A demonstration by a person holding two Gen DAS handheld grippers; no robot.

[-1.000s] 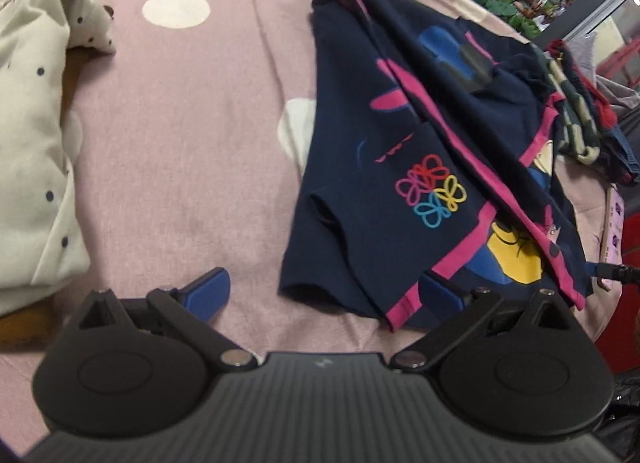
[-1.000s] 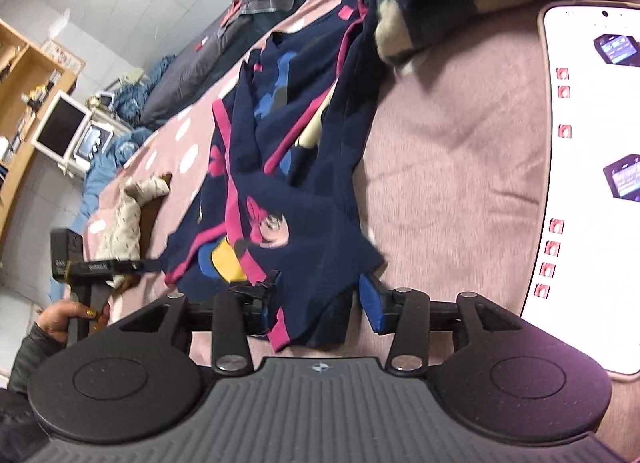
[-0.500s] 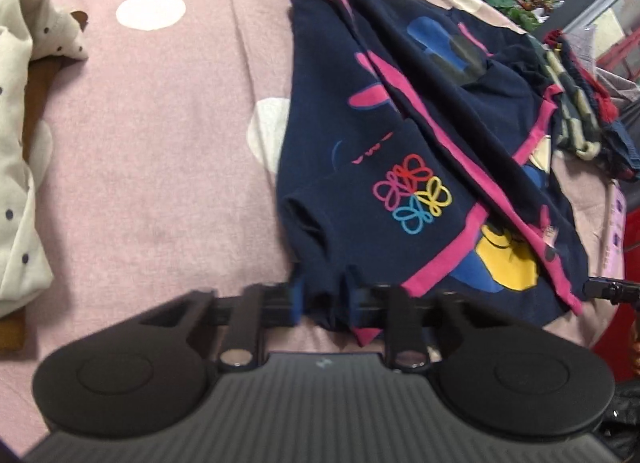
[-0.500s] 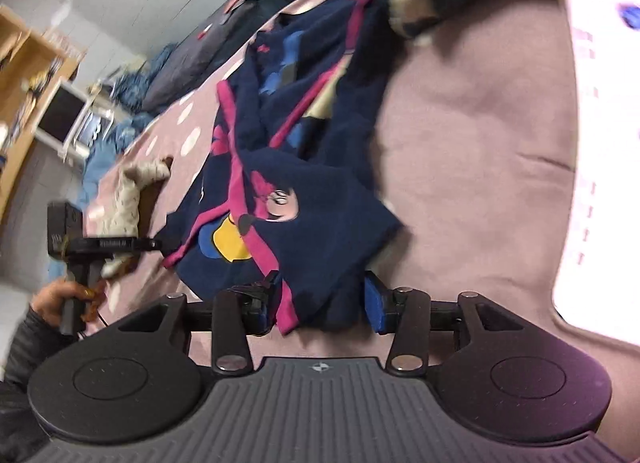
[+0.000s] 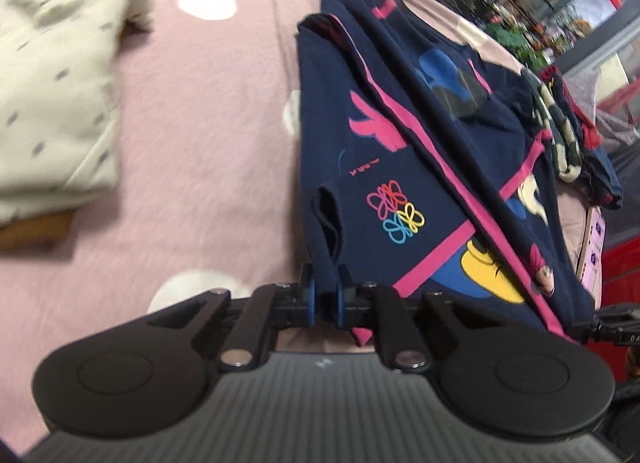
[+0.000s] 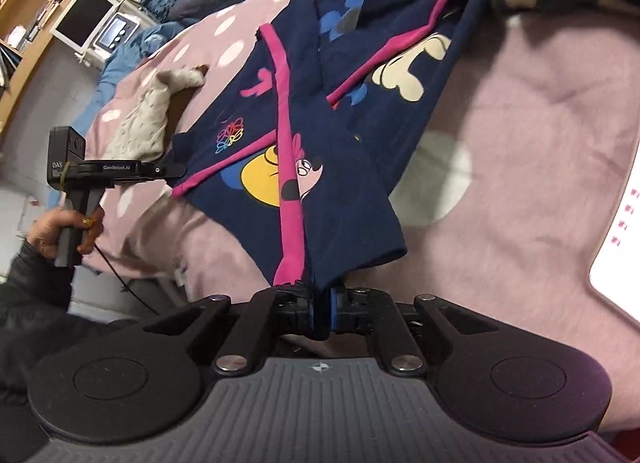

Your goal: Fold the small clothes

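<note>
A small navy garment [image 5: 420, 151] with pink trim and cartoon prints lies stretched over the pink dotted bedspread [image 5: 200, 135]. My left gripper [image 5: 325, 297] is shut on its near corner by the flower logo. In the right wrist view my right gripper [image 6: 321, 309] is shut on the other near corner of the garment [image 6: 340, 135], by the pink band. That corner is lifted off the bed. The left gripper [image 6: 170, 171] also shows there, pinching the far left corner.
A cream dotted garment [image 5: 52, 103] lies folded at the left on a wooden board. A pile of other clothes [image 5: 568, 135] sits at the far right. A white printed sheet [image 6: 620, 247] lies on the bed beside the right gripper.
Both grippers went from open to shut on the garment's near corners. The garment's near edge is now lifted and pulled taut between them.
</note>
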